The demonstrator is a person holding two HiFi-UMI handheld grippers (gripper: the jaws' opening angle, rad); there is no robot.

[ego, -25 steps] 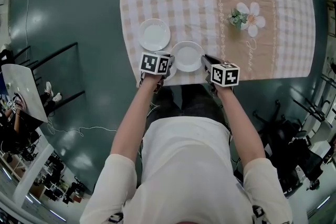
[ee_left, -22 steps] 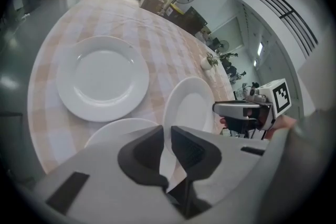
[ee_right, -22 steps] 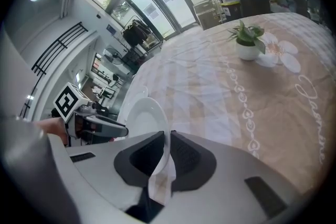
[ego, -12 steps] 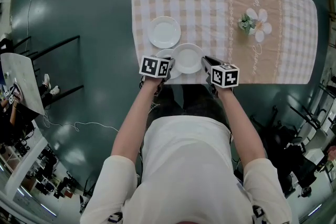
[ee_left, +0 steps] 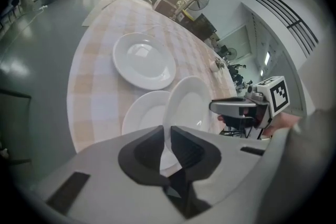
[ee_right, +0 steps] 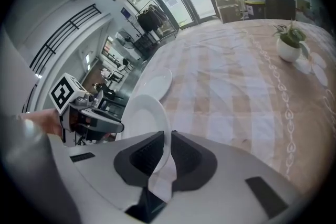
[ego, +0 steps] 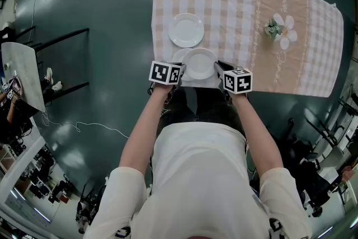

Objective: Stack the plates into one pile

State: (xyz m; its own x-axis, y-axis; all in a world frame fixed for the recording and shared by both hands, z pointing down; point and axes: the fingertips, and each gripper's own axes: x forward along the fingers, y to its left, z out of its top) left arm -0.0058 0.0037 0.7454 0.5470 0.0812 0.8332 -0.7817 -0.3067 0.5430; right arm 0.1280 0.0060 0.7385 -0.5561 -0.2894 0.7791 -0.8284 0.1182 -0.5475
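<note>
Both grippers hold one white plate (ego: 200,62) by opposite rims, above the near edge of the checked cloth (ego: 235,3). My left gripper (ego: 180,71) is shut on its left rim and my right gripper (ego: 218,69) on its right rim. In the left gripper view the held plate (ee_left: 190,103) stands tilted over a second plate (ee_left: 140,116) lying on the cloth, with my jaws (ee_left: 167,142) pinching the rim. The right gripper view shows the same plate (ee_right: 146,115) in my jaws (ee_right: 168,147). A third plate (ego: 186,30) lies flat further back.
A small potted plant (ego: 273,27) stands on the cloth's right half beside a printed flower. The cloth's near edge (ego: 257,87) runs right in front of the person's body. Black metal frames (ego: 61,59) stand on the grey floor at the left.
Both grippers carried the plate leftward along the cloth's near edge. It was beside the near plate; now it hangs over it, hiding most of it in the head view.
</note>
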